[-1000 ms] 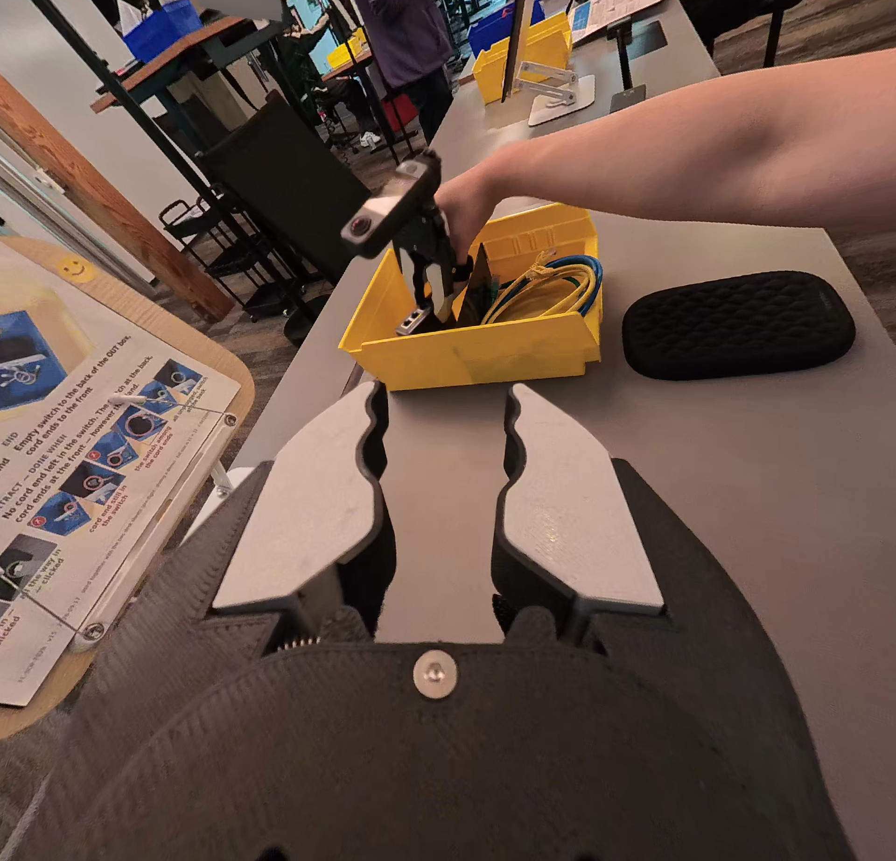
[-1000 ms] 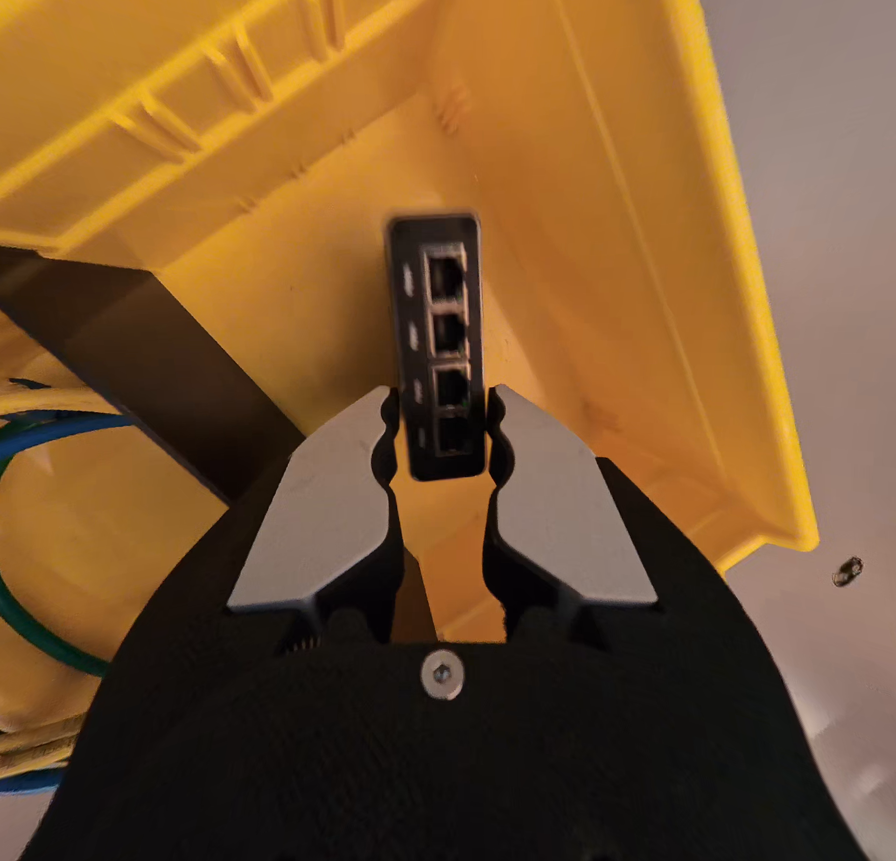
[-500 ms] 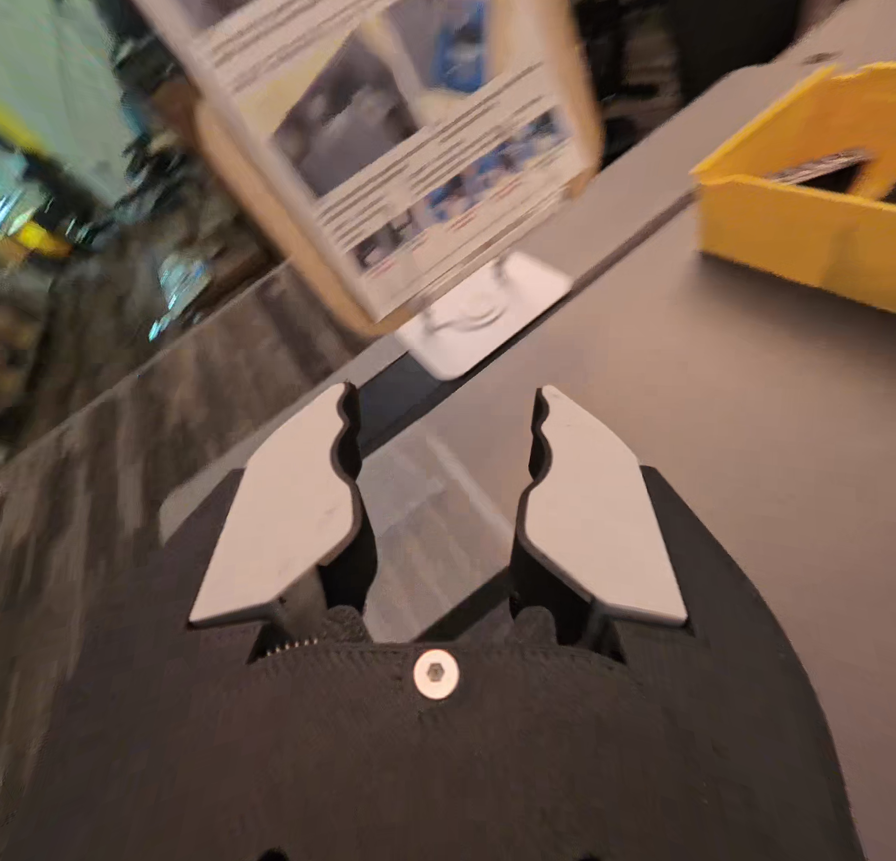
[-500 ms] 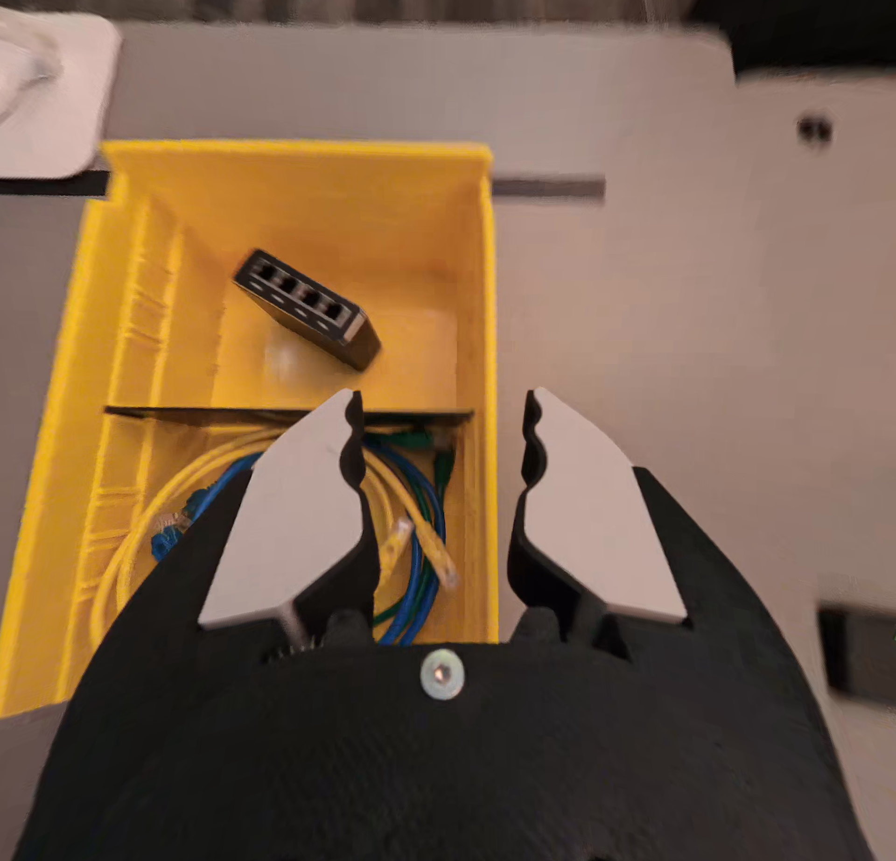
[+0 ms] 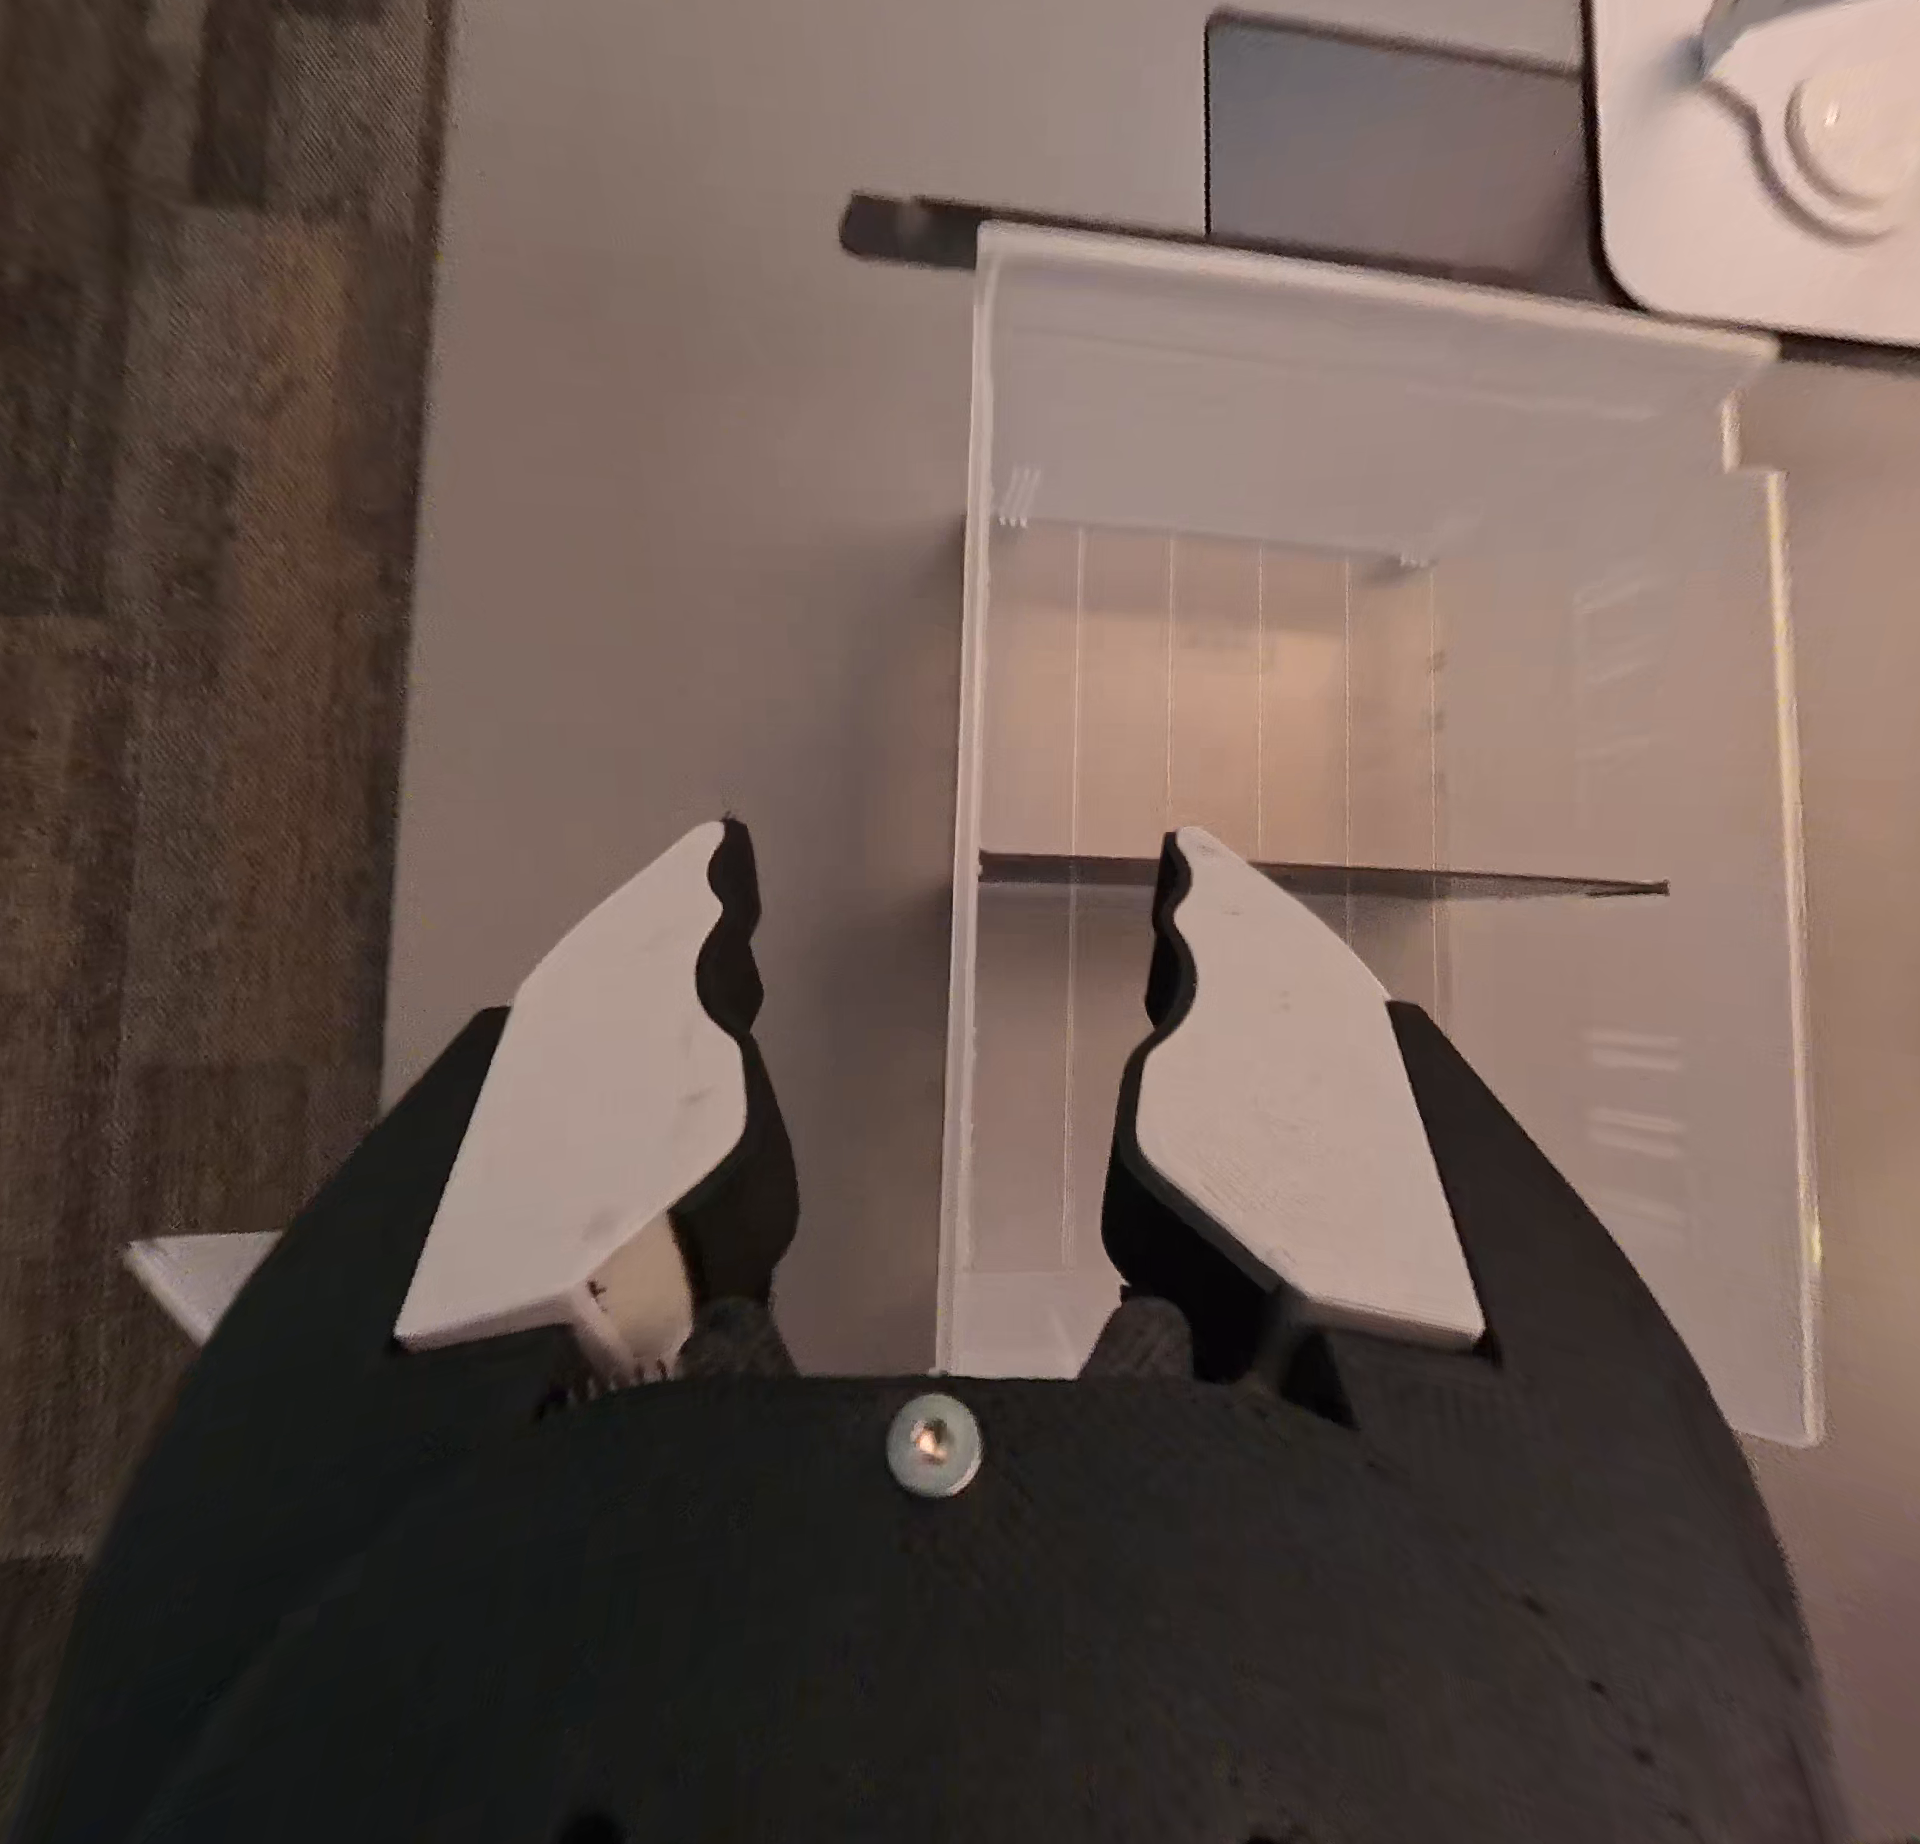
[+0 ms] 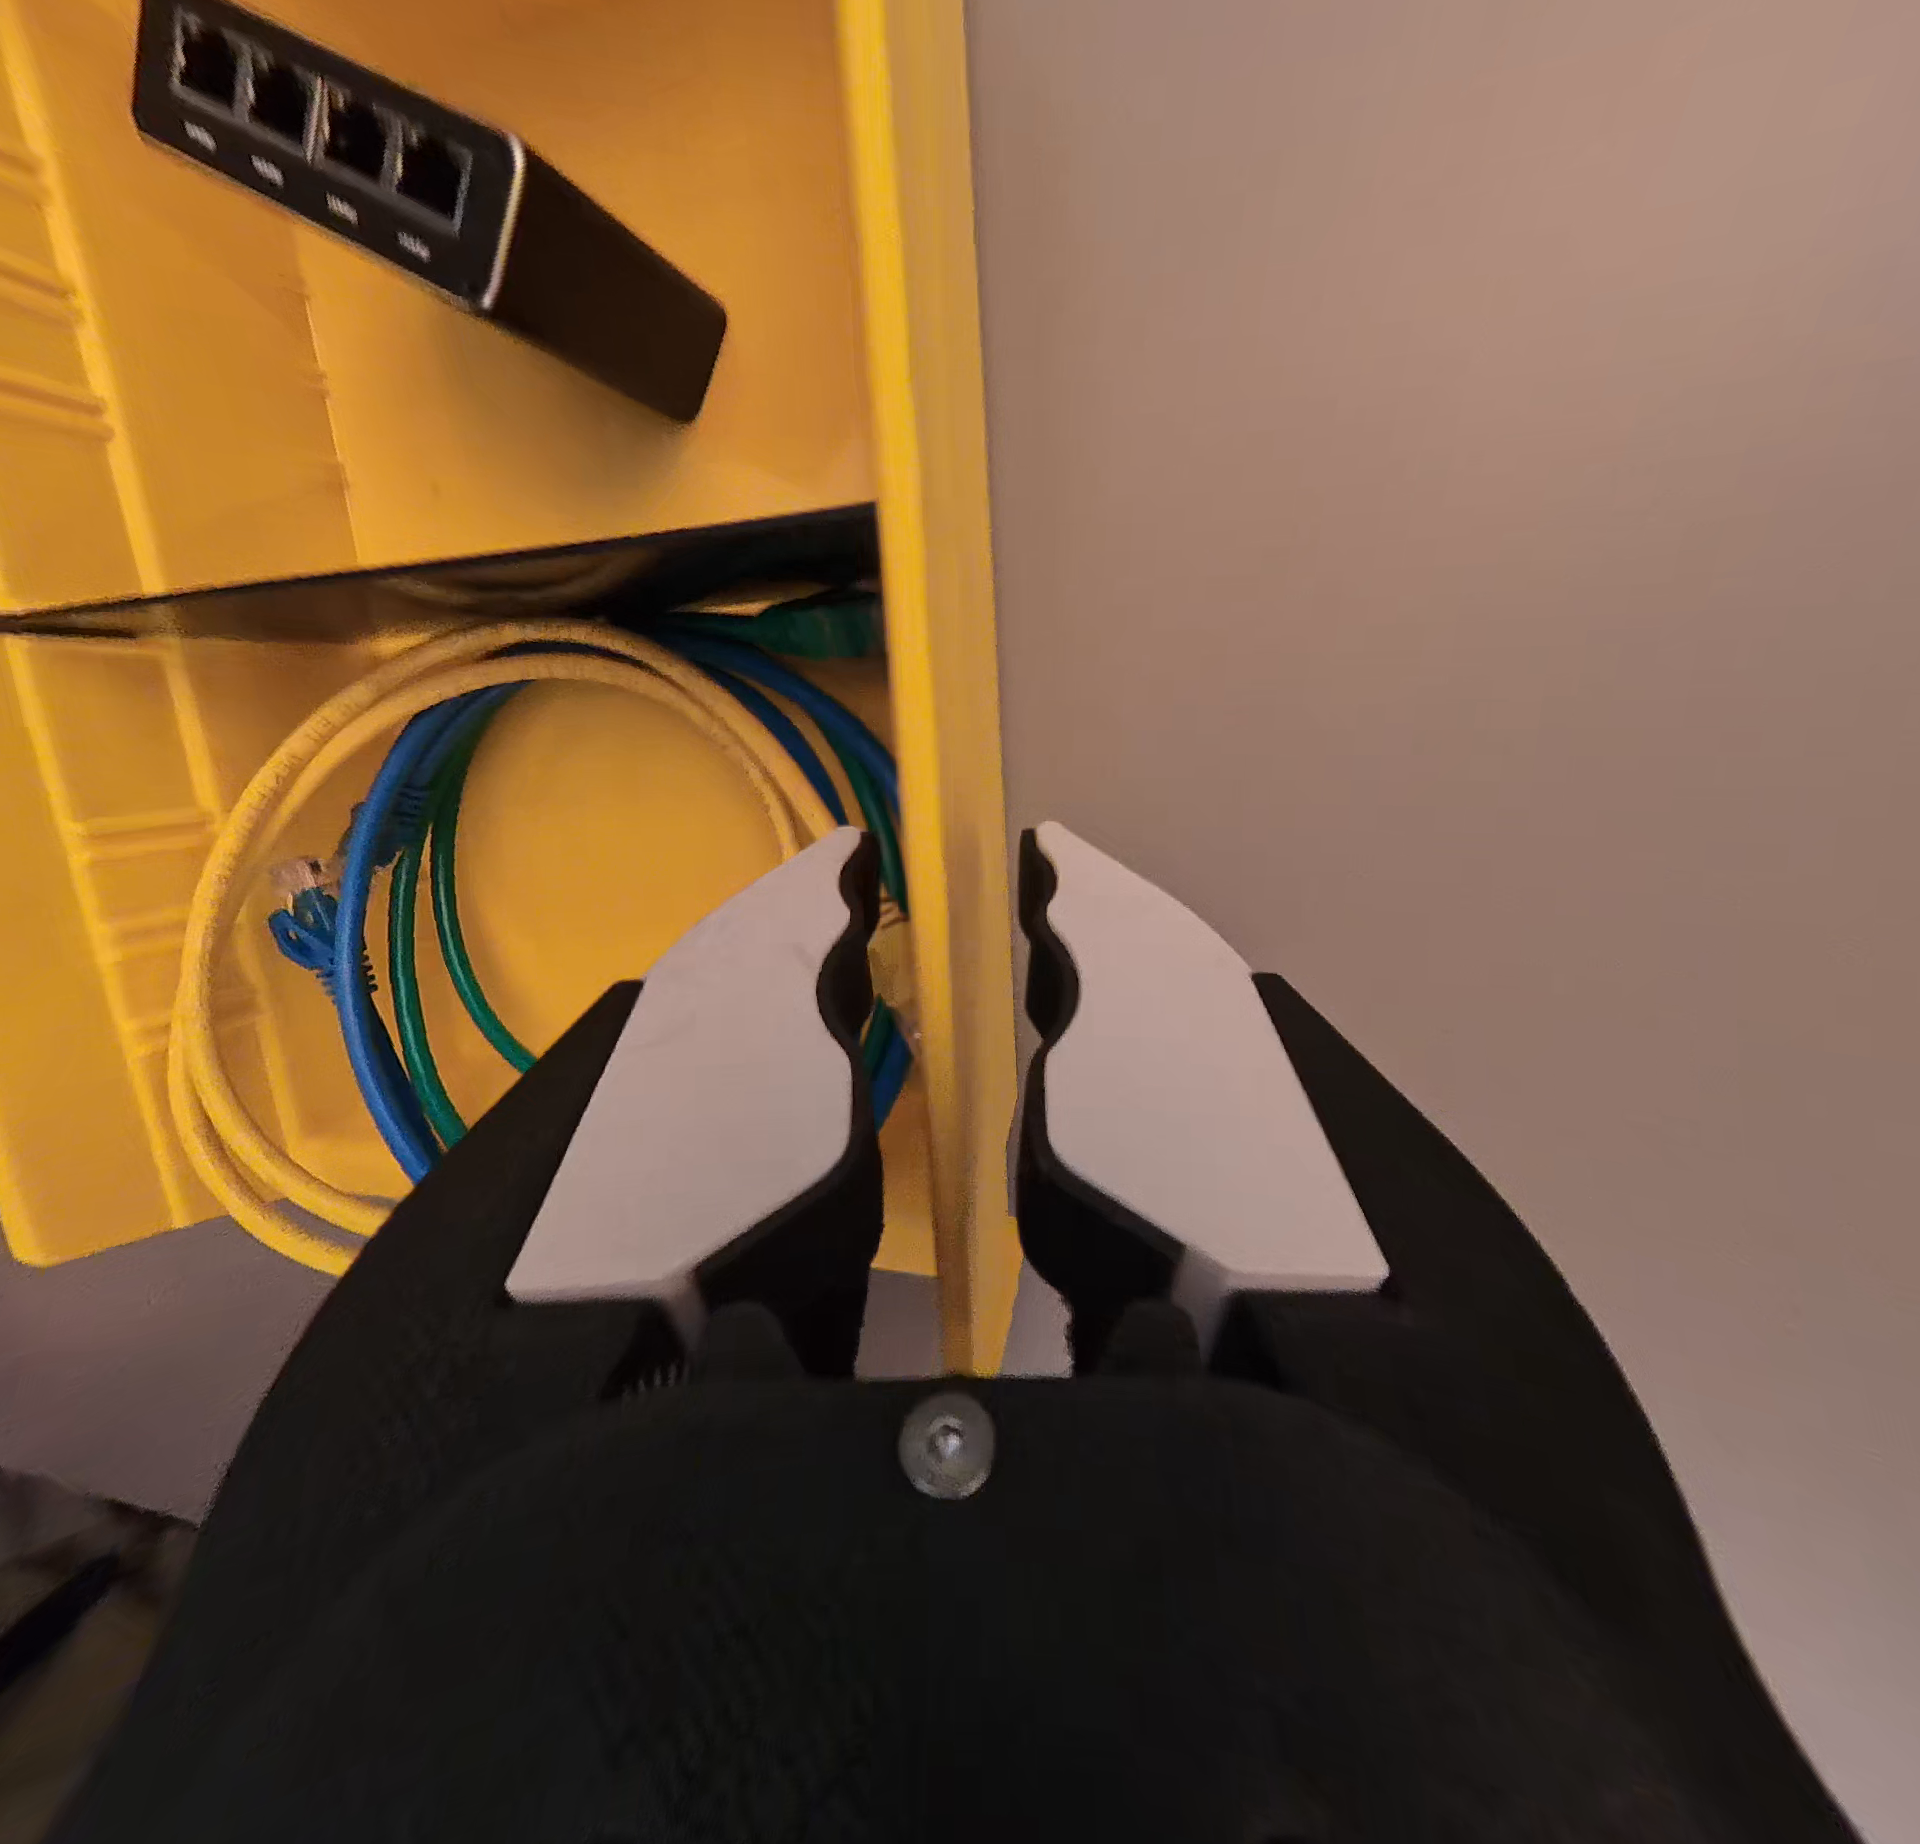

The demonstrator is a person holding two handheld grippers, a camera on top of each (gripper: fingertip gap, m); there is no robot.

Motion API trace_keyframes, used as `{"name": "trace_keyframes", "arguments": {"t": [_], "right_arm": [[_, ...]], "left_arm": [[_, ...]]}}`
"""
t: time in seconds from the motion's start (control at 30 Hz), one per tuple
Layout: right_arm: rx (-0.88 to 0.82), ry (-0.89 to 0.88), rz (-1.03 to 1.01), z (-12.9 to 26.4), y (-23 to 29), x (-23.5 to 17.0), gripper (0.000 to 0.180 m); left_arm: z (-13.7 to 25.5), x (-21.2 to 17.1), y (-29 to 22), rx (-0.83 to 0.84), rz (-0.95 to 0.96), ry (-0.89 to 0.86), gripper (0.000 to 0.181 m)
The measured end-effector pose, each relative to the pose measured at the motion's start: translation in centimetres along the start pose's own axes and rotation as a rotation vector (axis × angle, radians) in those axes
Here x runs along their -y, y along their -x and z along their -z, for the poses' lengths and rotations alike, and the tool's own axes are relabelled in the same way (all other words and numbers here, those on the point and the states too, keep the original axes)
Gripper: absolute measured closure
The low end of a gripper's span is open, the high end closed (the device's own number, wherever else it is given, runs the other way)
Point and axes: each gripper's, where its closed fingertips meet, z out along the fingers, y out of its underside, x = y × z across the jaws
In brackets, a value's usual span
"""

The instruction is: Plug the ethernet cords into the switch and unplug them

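In the right wrist view the black switch [image 6: 416, 194] lies in the far compartment of the yellow bin [image 6: 914, 360], ports facing me, with nothing plugged in. Yellow [image 6: 260, 818], blue [image 6: 358, 921] and green cords [image 6: 457, 963] lie coiled in the near compartment, behind a black divider [image 6: 416, 589]. My right gripper [image 6: 943, 849] straddles the bin's right wall; thin slits show on both sides, so it is open. My left gripper [image 5: 951, 854] is wide open and empty, straddling the left wall of a clear bin [image 5: 1351, 423] without touching it.
The grey table [image 5: 675, 444] ends at the left over wood-pattern floor [image 5: 187, 651]. A white stand base [image 5: 1766, 132] and a dark plate [image 5: 1382, 132] lie beyond the clear bin. Bare grey table [image 6: 1455, 547] lies right of the yellow bin; a dark object [image 6: 62, 1545] is at the lower left. One gripper's finger ends stand about 80 cm off the other's. The black switch [image 6: 416, 194] lies around 12 cm away from my right fingertips.
My right gripper left the switch lying in the bin, drew back, opened, then narrowed around the bin's right wall. My left gripper swung away from the yellow bin to the clear bin and opened wider.
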Motion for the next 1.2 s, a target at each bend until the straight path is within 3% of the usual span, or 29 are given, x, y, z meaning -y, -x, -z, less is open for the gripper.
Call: {"name": "trace_keyframes", "arguments": {"t": [0.37, 0.5, 0.67, 0.8, 1.2], "right_arm": [[-0.035, 0.127, 0.01, -1.5, 0.2, -1.8, 0.16], [-0.079, 0.149, 0.01, -1.6, -0.4, -2.0, 0.173], [-0.05, 0.195, 0.048, -1.7, 0.7, -2.5, 0.172], [-0.055, 0.257, 0.105, -1.9, 1.9, -3.1, 0.171], [-0.07, 0.398, 0.232, -2.7, 5.9, -4.4, 0.169]], "left_arm": [[-3.1, -6.9, 0.0, -0.028, 0.019, 0.406, 0.114], [-3.8, -8.2, -0.4, -0.08, 0.033, 0.478, 0.129], [-4.8, -9.8, -1.3, -0.128, 0.038, 0.593, 0.157], [-5.0, -10.2, -0.8, -0.049, -0.06, 0.647, 0.175], [-5.9, -10.9, -11.3, -0.113, -0.394, 0.846, 0.166]]}}
